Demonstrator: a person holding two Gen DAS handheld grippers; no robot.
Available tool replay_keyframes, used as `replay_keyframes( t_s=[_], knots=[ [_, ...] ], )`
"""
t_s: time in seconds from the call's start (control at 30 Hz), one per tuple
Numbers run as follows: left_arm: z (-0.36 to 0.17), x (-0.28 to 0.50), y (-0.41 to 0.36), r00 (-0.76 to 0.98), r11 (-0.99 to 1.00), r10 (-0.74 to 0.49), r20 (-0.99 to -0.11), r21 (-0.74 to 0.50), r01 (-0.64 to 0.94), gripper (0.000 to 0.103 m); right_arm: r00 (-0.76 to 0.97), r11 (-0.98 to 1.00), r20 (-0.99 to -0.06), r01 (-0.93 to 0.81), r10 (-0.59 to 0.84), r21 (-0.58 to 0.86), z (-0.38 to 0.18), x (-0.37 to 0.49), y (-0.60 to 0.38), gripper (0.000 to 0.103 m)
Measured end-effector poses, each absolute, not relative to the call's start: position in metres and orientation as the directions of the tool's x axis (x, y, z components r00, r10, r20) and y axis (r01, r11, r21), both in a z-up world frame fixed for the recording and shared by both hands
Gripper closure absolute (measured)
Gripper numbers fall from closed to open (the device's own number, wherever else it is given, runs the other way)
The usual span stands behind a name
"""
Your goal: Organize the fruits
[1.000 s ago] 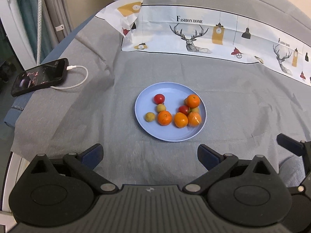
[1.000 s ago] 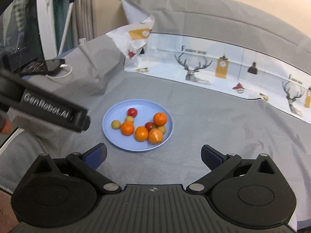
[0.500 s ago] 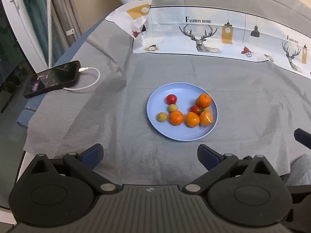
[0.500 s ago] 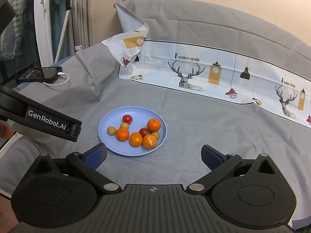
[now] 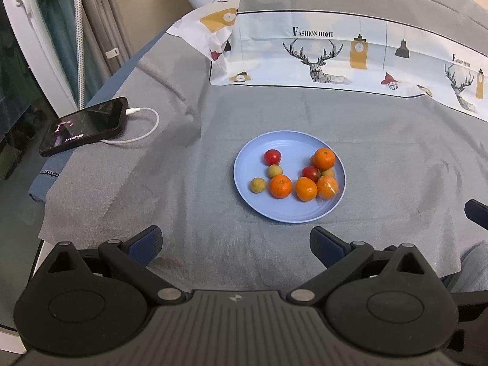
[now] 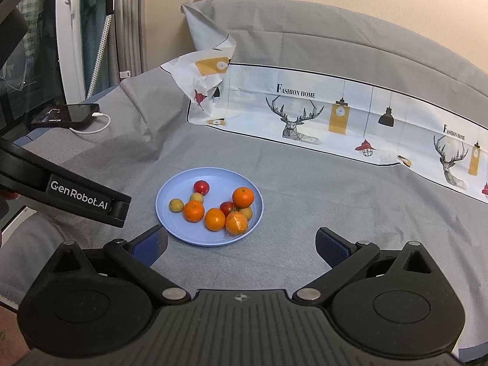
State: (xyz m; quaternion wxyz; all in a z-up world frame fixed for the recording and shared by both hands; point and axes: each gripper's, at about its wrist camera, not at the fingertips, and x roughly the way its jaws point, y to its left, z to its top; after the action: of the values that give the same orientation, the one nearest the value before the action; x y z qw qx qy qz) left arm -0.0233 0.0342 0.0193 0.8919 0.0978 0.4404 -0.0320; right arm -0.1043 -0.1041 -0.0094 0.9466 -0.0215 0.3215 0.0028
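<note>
You have one round, smooth blue plate (image 5: 244, 164) flat on the grey felt-like cloth (image 5: 198, 207), and all the fruit sits on it. Count four glossy oranges (image 5: 280, 186), one of them at the plate's near right rim in a clear wrapper (image 5: 328, 186). There are two shiny red tomatoes (image 5: 272, 156): one toward the plate's far left, one tucked among the oranges. You can make out at least three small dull yellow-green round fruits (image 5: 257, 184); a fourth may be hidden behind the far orange. Your left gripper (image 5: 235, 241) and right gripper (image 6: 241, 242) both hover short of the plate's near rim, jaws spread wide and holding nothing. Well left of the plate lies one black phone (image 5: 85, 125) with a white cable (image 5: 146, 128).
</note>
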Motion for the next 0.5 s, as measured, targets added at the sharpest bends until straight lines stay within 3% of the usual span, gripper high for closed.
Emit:
replay_keyframes(
  t_s=[0.5],
  knots=[
    [0.0179, -0.0223, 0.0328, 0.604, 0.977, 0.032, -0.796, 0.151, 0.148, 0.000, 0.794, 0.999, -0.608, -0.019, -0.008, -0.039, -0.0094, -0.1043, -0.1047, 0.001]
  ],
)
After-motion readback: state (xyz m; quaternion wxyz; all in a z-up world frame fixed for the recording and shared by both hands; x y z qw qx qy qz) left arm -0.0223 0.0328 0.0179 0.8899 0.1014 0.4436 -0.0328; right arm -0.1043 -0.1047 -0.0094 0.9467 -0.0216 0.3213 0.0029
